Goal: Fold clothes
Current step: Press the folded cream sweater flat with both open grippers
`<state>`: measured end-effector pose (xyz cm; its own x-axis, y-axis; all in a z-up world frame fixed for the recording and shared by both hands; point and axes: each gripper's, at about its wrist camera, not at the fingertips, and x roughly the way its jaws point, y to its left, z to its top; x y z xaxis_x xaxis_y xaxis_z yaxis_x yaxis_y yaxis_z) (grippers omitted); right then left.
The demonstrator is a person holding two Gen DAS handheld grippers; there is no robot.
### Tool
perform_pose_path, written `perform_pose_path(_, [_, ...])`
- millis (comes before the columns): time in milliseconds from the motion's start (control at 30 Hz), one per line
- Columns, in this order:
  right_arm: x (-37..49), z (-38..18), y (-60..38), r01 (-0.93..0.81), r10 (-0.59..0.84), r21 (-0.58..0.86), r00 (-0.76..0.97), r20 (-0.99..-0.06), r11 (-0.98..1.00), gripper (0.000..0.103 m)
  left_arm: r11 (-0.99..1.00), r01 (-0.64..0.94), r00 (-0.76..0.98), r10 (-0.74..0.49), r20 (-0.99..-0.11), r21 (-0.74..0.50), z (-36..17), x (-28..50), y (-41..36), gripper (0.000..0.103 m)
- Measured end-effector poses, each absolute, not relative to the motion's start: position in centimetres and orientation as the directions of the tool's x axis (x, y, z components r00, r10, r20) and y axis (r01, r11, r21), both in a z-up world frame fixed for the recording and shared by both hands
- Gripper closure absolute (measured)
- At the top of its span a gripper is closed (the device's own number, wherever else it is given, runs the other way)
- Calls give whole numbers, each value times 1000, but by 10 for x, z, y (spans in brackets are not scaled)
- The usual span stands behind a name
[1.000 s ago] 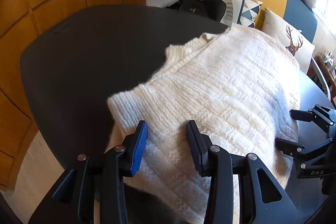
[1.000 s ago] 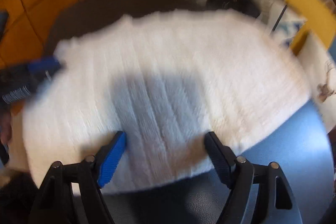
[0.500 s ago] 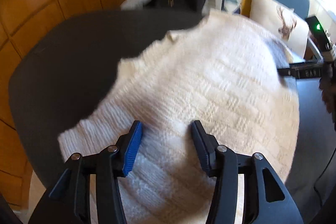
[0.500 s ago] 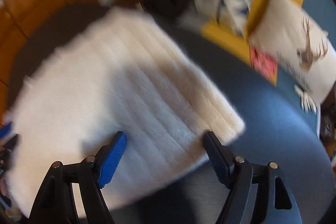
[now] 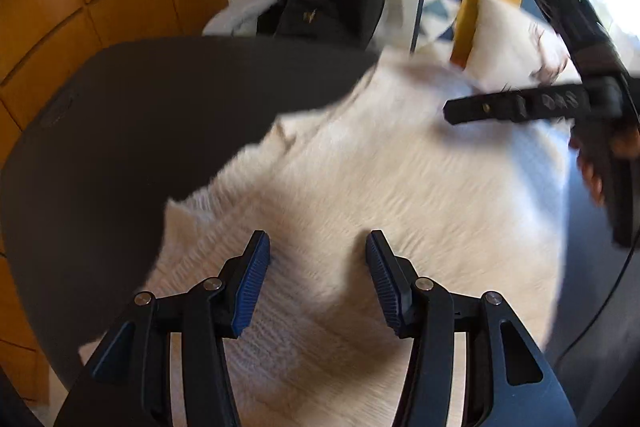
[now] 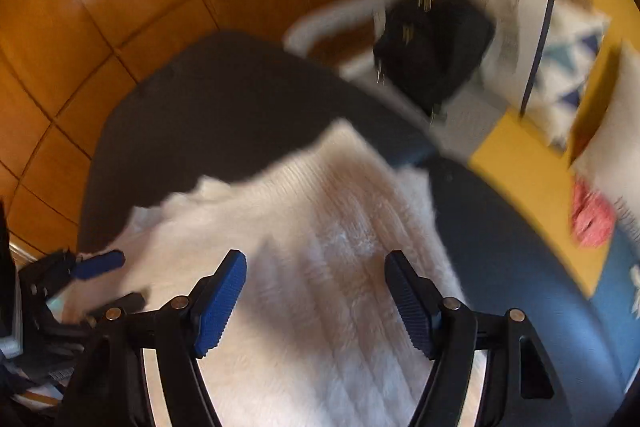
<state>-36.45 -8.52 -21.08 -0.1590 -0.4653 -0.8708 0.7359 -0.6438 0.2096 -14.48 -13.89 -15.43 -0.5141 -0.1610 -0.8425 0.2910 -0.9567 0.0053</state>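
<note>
Both grippers' jaws spread, empty.

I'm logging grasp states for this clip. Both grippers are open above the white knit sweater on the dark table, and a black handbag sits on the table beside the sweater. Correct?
Not quite. The black handbag is not on the dark table; the left wrist view shows it beyond the table's far edge, among the cushions. The rest holds: left gripper and right gripper are open above the white knit sweater.
</note>
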Motion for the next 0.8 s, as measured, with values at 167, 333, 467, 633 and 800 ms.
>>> perform_pose_path(167, [-364,-194,-83,754,-518,240,-152,-842,-612,29,-939,331,-542,-106,-834,-96,-150,-136,-156,40])
perform_pose_path(333, [-379,-178,-106,779,-584,291,-116,-803,-555,29,-935,348,-548,-138,-825,-74,-151,-137,-163,40])
perform_pose_path(467, [-392,-213,-137,764,-494,250,-102,-863,-595,29,-935,353,-533,-168,-830,-38,-161,-134,-163,30])
perform_pose_path(633, [-374,-199,-141,779,-442,175,-143,-886,-602,28,-922,377,-561,-154,-813,-86,-150,-117,-170,30])
perform_pose_path(800, [-336,-160,-101,796,-565,253,-131,-815,-550,28,-913,400,-611,-202,-766,-78,-130,-77,-170,30])
